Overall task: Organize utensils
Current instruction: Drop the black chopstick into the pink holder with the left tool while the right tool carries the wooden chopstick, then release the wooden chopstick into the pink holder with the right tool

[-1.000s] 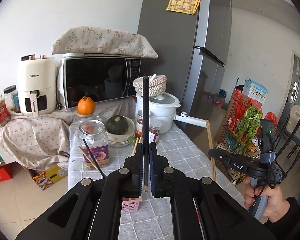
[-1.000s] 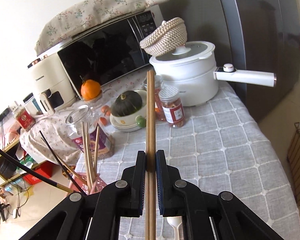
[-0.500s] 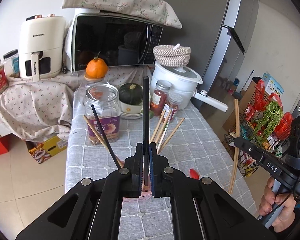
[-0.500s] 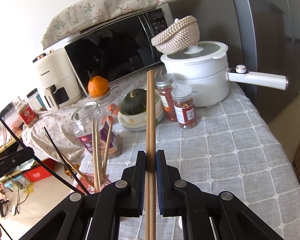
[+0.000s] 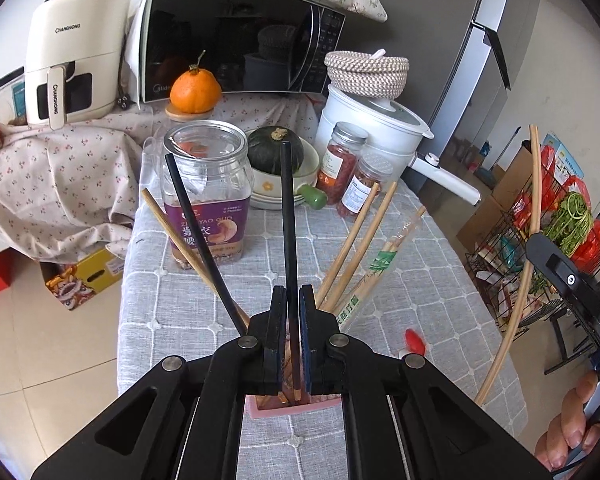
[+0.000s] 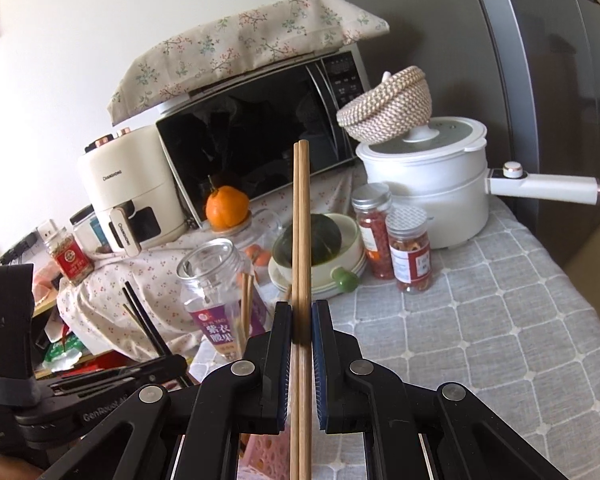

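In the left wrist view, the left gripper (image 5: 290,336) is squeezing a black chopstick (image 5: 287,220) tight, with its tip poking down into the pink holder (image 5: 278,410) right under the jaws, likely to drop it in; in the right wrist view, the right gripper (image 6: 301,344) is pinching two wooden chopsticks (image 6: 301,220), waiting just above the holder (image 6: 260,454).

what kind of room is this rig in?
Most likely a home kitchen or kitchen-dining corner. A microwave under a floral cloth and an air fryer stand by a tall grey fridge, with an electric pot and food jars on a cloth-covered table.
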Demonstrator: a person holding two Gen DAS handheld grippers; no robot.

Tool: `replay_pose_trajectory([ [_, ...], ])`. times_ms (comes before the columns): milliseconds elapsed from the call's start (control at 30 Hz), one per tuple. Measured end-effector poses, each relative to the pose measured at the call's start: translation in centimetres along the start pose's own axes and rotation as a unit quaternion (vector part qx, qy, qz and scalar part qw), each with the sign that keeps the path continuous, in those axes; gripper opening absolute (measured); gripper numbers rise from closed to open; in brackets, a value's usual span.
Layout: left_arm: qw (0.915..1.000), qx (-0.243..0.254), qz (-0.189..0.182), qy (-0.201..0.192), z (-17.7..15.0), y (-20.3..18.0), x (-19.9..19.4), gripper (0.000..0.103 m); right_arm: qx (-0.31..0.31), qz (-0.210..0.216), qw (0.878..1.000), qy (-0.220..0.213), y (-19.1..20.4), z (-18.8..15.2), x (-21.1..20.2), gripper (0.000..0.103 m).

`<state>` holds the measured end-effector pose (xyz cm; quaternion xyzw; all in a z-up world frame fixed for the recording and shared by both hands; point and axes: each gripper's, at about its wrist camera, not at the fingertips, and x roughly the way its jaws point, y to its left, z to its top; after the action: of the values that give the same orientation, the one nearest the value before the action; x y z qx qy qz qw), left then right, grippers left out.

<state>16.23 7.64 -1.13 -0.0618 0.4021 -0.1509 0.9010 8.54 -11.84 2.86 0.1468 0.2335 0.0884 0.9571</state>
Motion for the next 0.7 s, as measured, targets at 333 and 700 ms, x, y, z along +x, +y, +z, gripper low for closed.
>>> replay_pose_trajectory([
  [333, 0.9997, -0.008, 0.020, -0.009, -1.5, 1.3, -4.4, 0.047, 0.018, -0.016, 0.998, -0.066, 3.7, 0.5, 1.0, 0.009],
  [700, 0.9972, -0.010, 0.072, 0.019, -4.4, 6.2, -4.6, 0.049, 0.015, -0.086, 0.990, -0.113, 6.4, -1.0, 4.8, 0.009],
])
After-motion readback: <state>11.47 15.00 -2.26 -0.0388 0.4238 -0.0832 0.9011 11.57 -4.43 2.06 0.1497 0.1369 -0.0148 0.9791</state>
